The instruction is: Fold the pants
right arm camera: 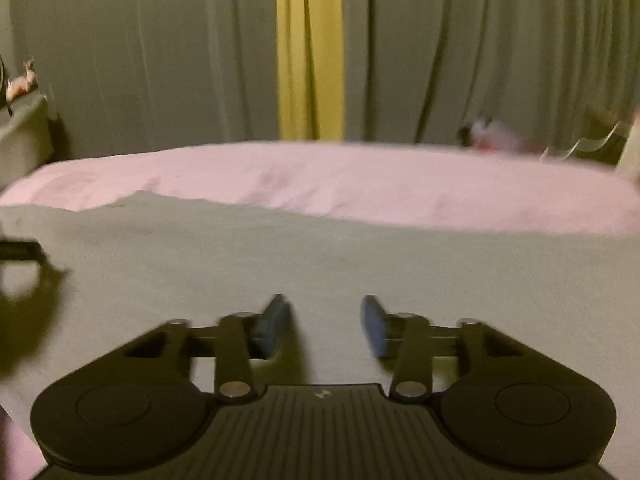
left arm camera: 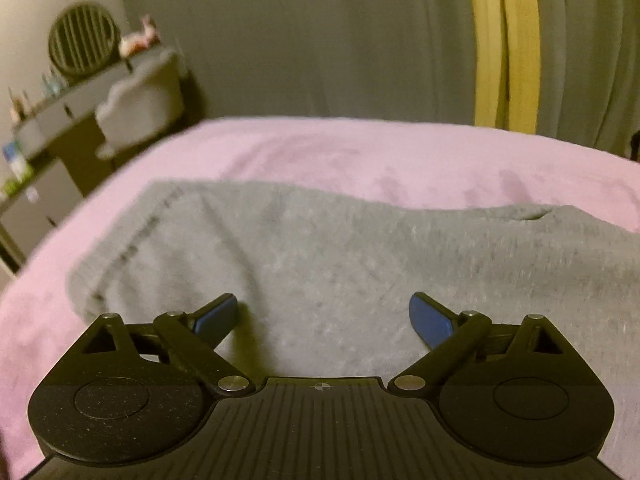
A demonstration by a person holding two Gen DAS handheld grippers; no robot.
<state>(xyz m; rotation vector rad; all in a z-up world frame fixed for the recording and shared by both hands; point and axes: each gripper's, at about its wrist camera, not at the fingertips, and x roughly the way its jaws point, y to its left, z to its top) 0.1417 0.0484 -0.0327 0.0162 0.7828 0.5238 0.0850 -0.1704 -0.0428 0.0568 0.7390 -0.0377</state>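
Observation:
Grey pants (left arm camera: 304,256) lie spread flat on a pink bed cover (left arm camera: 360,156), with a stitched hem at their left end. My left gripper (left arm camera: 324,314) is open and empty just above the near part of the cloth. In the right wrist view the same pants (right arm camera: 320,256) fill the foreground on the pink cover (right arm camera: 360,184). My right gripper (right arm camera: 325,322) is open and empty low over the cloth. A dark part of the other gripper (right arm camera: 20,250) shows at the left edge.
Grey curtains with a yellow strip (left arm camera: 504,40) hang behind the bed. A dresser (left arm camera: 60,120) with bottles and a round fan (left arm camera: 84,42) stands at the left. Blurred items (right arm camera: 500,136) lie beyond the bed's far right corner.

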